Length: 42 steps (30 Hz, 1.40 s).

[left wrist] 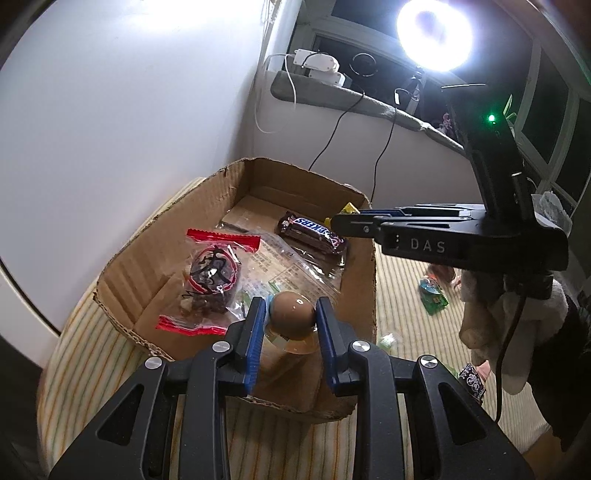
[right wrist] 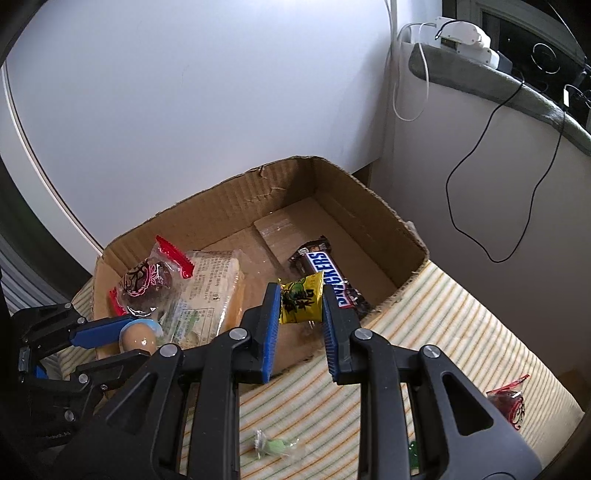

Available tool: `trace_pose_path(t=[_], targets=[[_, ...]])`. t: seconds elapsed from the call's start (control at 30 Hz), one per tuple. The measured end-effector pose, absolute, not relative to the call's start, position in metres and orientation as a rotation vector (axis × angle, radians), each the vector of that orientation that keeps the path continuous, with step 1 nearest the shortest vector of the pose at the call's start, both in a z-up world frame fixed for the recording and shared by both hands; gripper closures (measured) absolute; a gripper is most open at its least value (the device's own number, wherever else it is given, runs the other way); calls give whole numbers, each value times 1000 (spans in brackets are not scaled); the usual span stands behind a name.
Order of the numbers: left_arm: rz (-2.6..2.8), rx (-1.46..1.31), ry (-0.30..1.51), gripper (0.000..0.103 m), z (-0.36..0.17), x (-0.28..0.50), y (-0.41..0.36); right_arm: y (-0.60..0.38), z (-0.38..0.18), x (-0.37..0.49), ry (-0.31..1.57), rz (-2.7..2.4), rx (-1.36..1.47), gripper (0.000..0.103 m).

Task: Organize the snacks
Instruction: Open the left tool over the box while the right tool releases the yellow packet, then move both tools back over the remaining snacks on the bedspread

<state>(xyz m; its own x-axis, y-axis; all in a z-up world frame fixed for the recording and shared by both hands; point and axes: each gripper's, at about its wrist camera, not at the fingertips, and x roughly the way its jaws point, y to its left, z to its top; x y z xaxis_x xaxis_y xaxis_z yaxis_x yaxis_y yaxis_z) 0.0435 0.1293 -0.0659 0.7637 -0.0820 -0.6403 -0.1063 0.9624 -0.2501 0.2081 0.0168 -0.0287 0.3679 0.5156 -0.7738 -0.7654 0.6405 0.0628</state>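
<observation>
Over the open brown cardboard box at frame centre, the left claw is grasping a brown wrapped egg and the right claw a small yellow sachet, both needing release next.

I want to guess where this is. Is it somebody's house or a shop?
Probably a room in someone's home. A cardboard box of snacks sits on a striped, bed-like cover, a cushioned window ledge holds chargers and cables, and a bright ring lamp shines by the dark window.
</observation>
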Motion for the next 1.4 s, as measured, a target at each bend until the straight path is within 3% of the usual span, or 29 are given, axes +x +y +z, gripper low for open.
trace_pose_path(t=[0.1,0.27,0.43,0.9,1.4], targets=[[22,-275,701,76,-65,44,130,22,-30,206,853,854,-342,76],[36,-273,696,63,-64,43,132,23,-26,205,831,849,-340,37],[36,-276,692,63,-63,42,132,20,-20,203,815,838,-336,17],[-2,-270,669,63,-51,26,112,-21,-2,186,780,795,-328,14],[-101,-239,708,63,-58,27,59,-131,-5,140,783,671,-268,14]])
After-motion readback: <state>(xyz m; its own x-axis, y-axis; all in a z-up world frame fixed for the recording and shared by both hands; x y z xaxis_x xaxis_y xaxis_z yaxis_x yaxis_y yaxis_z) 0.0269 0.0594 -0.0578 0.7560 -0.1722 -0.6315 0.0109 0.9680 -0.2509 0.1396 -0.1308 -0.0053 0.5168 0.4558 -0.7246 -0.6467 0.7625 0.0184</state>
